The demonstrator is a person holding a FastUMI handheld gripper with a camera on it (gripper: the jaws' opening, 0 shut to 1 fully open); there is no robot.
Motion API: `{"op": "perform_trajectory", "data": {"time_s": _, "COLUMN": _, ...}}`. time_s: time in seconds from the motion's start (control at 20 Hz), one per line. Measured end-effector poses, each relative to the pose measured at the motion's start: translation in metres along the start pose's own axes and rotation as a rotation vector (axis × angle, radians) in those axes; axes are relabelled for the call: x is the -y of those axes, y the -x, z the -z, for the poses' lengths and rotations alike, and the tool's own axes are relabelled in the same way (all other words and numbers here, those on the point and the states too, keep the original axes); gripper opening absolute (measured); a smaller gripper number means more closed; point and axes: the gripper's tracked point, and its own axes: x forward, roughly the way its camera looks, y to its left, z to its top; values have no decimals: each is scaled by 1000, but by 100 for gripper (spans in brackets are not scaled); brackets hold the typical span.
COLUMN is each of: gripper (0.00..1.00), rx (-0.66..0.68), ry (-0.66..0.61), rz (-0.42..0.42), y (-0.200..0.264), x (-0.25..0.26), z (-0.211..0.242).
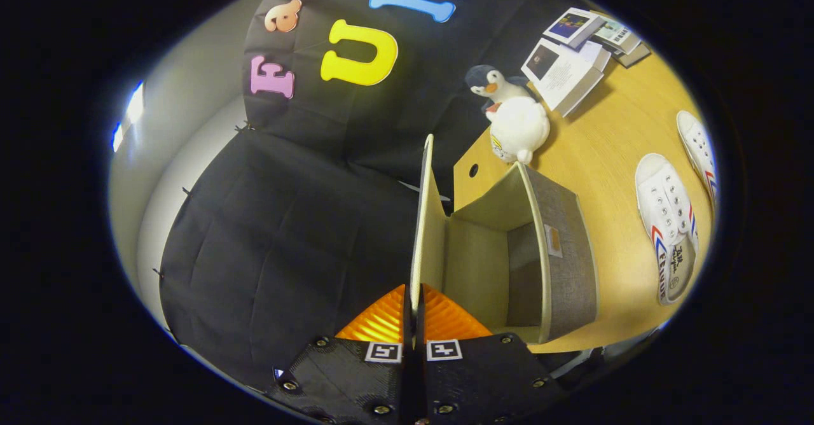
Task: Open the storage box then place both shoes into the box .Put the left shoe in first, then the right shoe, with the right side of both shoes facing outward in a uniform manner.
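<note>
Status: lid step in progress. Gripper (413, 313) fingers are pinched together on the edge of the cream-lined flat lid (425, 221) of the grey fabric storage box (563, 259), lid swung up roughly on edge, box interior exposed and empty as far as visible. Box sits on the light wooden surface (610, 145). Both white canvas lace-up shoes, near one (668, 234) and far one (698, 148), lie on the surface beyond the box, well apart from it, untouched. Left: finish and release lid, then load left shoe, then right. Can't tell which shoe is which.

Plush penguin (512, 116) and stacked books (575, 56) sit behind the box.
</note>
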Motion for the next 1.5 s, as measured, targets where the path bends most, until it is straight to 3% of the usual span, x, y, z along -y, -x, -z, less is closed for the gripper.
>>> {"op": "perform_trajectory", "data": {"time_s": 0.5, "gripper": 0, "rx": -28, "ry": 168, "rz": -23, "y": -61, "x": -77, "z": 39}}
{"op": "perform_trajectory", "data": {"time_s": 1.0, "gripper": 1, "rx": -69, "ry": 247, "rz": -24, "y": -130, "x": -104, "z": 88}}
{"op": "perform_trajectory", "data": {"time_s": 1.15, "gripper": 13, "rx": -62, "ry": 318, "rz": -20, "y": -137, "x": -111, "z": 92}}
{"op": "perform_trajectory", "data": {"time_s": 1.25, "gripper": 61, "rx": -52, "ry": 378, "rz": -15, "y": -140, "x": -113, "z": 90}}
{"op": "perform_trajectory", "data": {"time_s": 1.35, "gripper": 97, "rx": -15, "ry": 447, "rz": 11, "y": -137, "x": -110, "z": 82}}
{"op": "perform_trajectory", "data": {"time_s": 1.5, "gripper": 97, "rx": 42, "ry": 537, "rz": 64, "y": -119, "x": -100, "z": 60}}
